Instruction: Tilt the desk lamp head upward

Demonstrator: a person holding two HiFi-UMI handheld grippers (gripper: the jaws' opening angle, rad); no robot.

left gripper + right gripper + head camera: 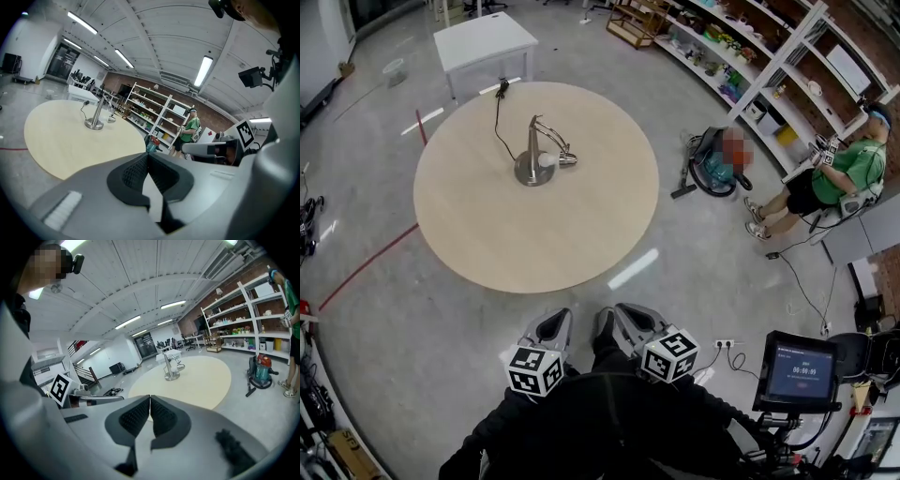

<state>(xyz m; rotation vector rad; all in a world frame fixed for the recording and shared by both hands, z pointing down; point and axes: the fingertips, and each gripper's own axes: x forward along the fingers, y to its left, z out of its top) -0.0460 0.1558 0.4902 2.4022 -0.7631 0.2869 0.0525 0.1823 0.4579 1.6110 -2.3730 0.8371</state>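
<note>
Scene: a large workshop room seen from above, with a grey floor and a round, pale wooden table [534, 248] in the middle.
Desk lamp [536, 155]: stands on the far left part of the table, well apart from both grippers. It is silver, with a round base and an upright post.
Lamp head [566, 160]: sits low at the end of a bent arm, just beside the base on its right side.
Lamp cable [498, 120]: a thin black line running from the base across the tabletop to the far edge.
Left gripper [557, 321]: held low near the person's body, off the near edge of the table. Its two dark padded fingers are pressed together with nothing between them.
Right gripper [617, 317]: just beside the left one, also short of the table. Its fingers meet tip to tip, empty.
Marker cubes: one black-and-white patterned cube sits on each gripper, close to the person's dark sleeves.
Small white table [483, 39]: beyond the round table, at the far side.
Shelving [741, 52]: white racks with assorted small items along the right wall.
Vacuum cleaner [709, 164]: on the floor to the right of the round table, in front of the shelving.
Seated person [830, 178]: in a green shirt at the far right.
Screen [801, 371]: a lit display on a stand at the lower right.
Red line [366, 267]: on the floor to the left.
</note>
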